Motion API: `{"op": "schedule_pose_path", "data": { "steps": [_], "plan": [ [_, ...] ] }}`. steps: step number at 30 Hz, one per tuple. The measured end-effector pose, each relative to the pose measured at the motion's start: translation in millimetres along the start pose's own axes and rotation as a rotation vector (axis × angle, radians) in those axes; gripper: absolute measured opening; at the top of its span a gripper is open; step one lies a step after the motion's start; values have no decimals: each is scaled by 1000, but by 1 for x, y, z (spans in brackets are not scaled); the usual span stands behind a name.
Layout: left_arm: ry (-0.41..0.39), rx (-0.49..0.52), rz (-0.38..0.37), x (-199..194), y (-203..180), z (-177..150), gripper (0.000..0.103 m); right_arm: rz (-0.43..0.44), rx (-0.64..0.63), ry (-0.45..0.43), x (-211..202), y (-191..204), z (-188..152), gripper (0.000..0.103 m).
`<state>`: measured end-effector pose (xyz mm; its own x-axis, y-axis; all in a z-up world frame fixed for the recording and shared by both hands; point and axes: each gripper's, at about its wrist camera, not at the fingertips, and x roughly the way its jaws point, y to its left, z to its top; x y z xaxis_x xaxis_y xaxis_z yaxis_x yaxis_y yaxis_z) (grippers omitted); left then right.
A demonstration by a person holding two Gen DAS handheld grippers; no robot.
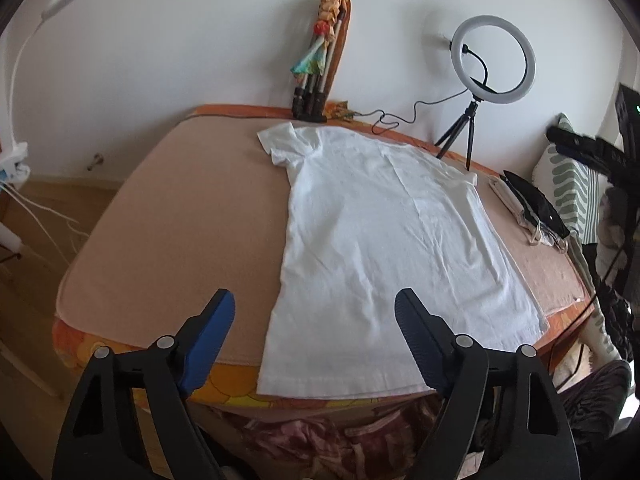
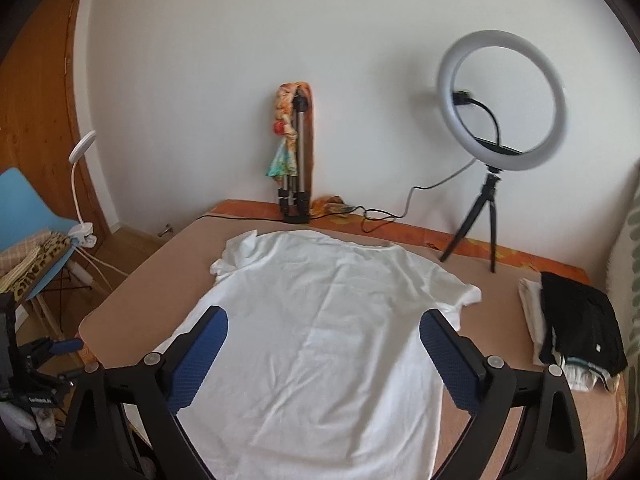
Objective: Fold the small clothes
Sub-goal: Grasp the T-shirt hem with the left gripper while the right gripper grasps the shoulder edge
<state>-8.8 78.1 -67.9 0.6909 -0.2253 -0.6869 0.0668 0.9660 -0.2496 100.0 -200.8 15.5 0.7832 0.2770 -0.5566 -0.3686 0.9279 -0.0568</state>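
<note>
Right wrist | white T-shirt [image 2: 320,320] flat (collar far, hem near) | right gripper [image 2: 323,330] wide, left gripper [image 1: 315,312] wide

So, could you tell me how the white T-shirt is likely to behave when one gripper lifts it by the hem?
The white T-shirt lies flat with soft creases, so it is probably floppy and would drape from the pinch. It looks thin, so likely light. Its hem overhangs the table edge, so a push might bunch it.

ring light [image 2: 502,100] on tripod, folded tripod [image 2: 295,168], blue chair [image 2: 28,204], clip lamp [image 2: 80,184]
</note>
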Motion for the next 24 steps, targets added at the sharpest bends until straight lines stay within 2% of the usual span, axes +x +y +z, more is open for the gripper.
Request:
{"op": "schedule_pose_path", "data": {
  "steps": [3, 5, 9, 14, 18, 21, 24],
  "plan": [
    [57, -17, -20, 11, 4, -9, 68, 44, -44, 34, 25, 25, 22, 94],
    [89, -26, -29, 16, 9, -14, 66, 85, -40, 65, 43, 38, 36, 94],
    [147, -98, -72, 27, 22, -18, 54, 165, -10, 137, 87, 59, 61, 92],
    [166, -122, -68, 32, 29, -19, 53, 256, 29, 225, 146, 87, 85, 85],
    [192, -88, -53, 38, 26, -22, 47, 268, 2, 282, 191, 116, 98, 83],
    [215, -96, -58, 43, 30, -24, 43, 276, -14, 331, 223, 134, 104, 78],
    [226, -107, -64, 46, 33, -24, 39, 273, -32, 363, 254, 151, 107, 78]
  ]
}}
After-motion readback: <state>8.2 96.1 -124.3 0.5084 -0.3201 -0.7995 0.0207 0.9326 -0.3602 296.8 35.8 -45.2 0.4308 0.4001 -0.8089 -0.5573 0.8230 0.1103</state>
